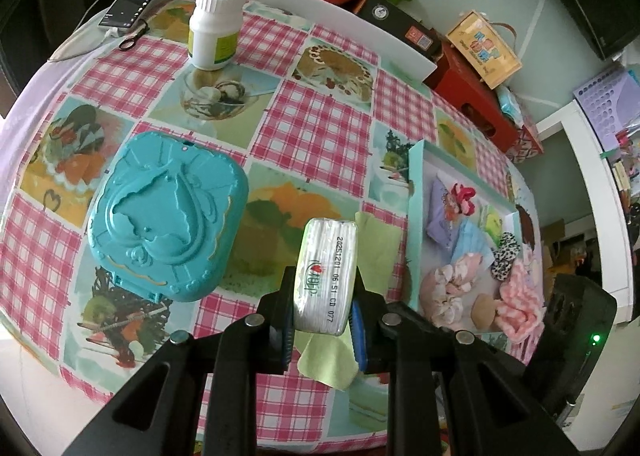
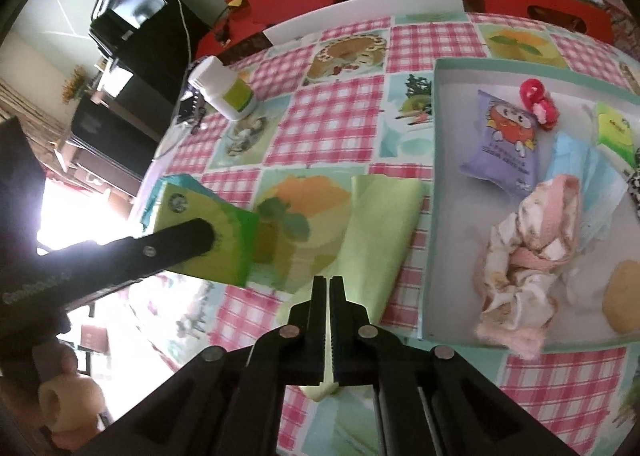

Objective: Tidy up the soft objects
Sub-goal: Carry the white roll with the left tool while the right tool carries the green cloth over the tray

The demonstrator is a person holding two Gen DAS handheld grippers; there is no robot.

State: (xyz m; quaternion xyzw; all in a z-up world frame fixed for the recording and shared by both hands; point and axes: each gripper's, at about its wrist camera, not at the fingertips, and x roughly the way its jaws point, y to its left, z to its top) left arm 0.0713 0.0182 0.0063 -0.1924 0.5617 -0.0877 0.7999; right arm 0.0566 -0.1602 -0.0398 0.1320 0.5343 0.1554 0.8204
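left gripper (image 1: pixel 322 296) clamps a tissue pack (image 1: pixel 326 276) edge-on, held above the table. right gripper (image 2: pixel 329 288) has its fingers pinched on the near corner of a light green cloth (image 2: pixel 376 232), which lies flat ahead of it. tray (image 2: pixel 430 192) of soft items sits just right of the cloth. teal case (image 1: pixel 166 216) lies left of the left gripper, white bottle (image 1: pixel 214 24) further ahead.

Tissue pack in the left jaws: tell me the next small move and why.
Probably carry the tissue pack rightward over the tray and release it. The left gripper is shut on it above the table, and the tray beside it already holds the other soft things.
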